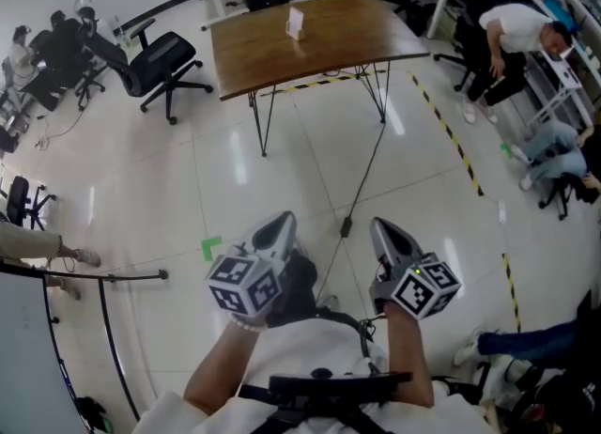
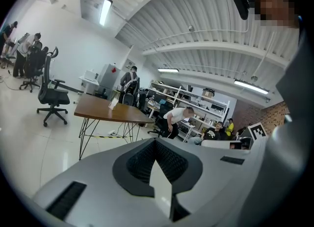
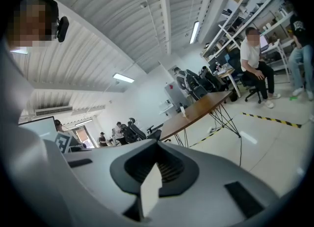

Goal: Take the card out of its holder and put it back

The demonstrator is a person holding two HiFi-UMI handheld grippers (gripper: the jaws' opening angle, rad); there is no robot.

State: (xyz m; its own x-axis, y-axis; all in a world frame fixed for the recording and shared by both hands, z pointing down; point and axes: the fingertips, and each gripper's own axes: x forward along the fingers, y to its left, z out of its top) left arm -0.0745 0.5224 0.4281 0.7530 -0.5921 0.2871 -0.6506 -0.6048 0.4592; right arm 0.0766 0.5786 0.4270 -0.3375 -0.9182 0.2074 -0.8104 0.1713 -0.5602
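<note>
Item: card in holder [image 1: 295, 22], upright on table [image 1: 263, 56], well ahead of both jaw pairs. Likely light, thin, bendable; holder may tip. Take by upper edge. Left gripper [image 1: 279, 227], right gripper [image 1: 385, 231]: jaws clenched, empty.

No legible txt, labels or nos. anywhere.

Head view steeply down fr. afar; both gripper views look twd same distant table [image 1: 343, 38].
</note>
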